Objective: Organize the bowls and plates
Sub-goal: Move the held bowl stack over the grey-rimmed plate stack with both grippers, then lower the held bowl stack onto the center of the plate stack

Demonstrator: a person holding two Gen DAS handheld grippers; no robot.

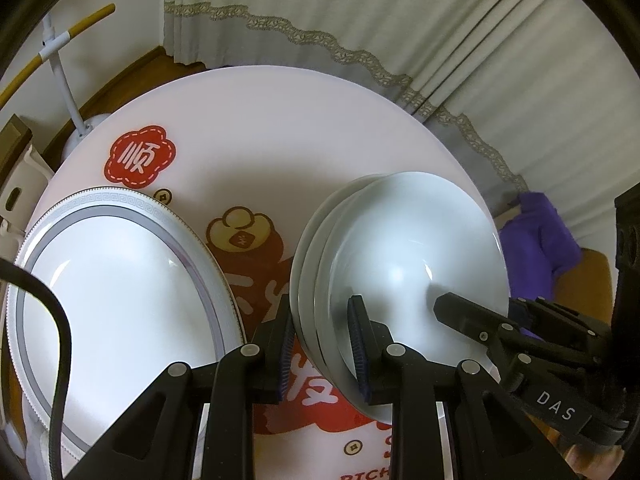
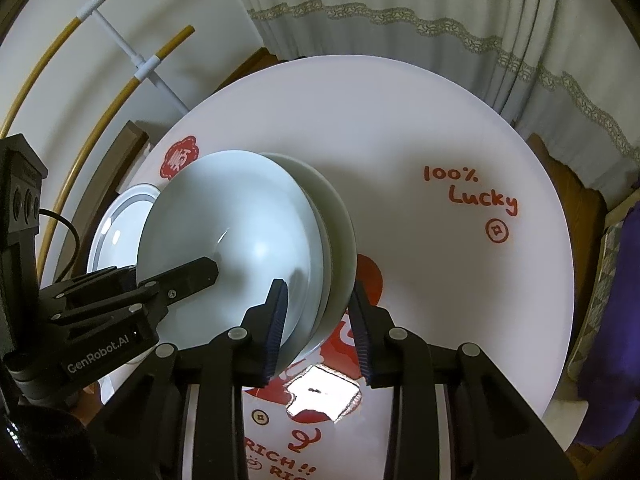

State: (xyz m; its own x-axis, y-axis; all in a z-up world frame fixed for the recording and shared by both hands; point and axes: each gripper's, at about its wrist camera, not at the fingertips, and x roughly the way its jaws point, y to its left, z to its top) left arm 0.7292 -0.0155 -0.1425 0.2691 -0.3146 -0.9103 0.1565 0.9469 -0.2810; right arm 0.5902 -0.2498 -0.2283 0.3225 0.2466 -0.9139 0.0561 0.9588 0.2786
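Note:
A stack of pale blue-white bowls [image 1: 400, 256] is held tilted above the round white table [image 1: 280, 120]. My left gripper [image 1: 322, 354] is shut on the stack's rim, one pad outside and one inside. My right gripper [image 2: 320, 328] is shut on the opposite rim of the same stack [image 2: 232, 224]. Each gripper shows in the other's view: the right one [image 1: 480, 320] and the left one [image 2: 176, 280]. A large white plate with a grey patterned rim [image 1: 120, 288] lies on the table to the left, and also shows in the right wrist view [image 2: 116, 228].
The table carries red prints, with "100% Lucky" [image 2: 472, 192] at the right. Grey-white curtains [image 1: 360, 20] hang behind it. A white and yellow rack [image 2: 120, 40] stands at the far left. Purple cloth [image 1: 536, 236] lies on a chair at the right.

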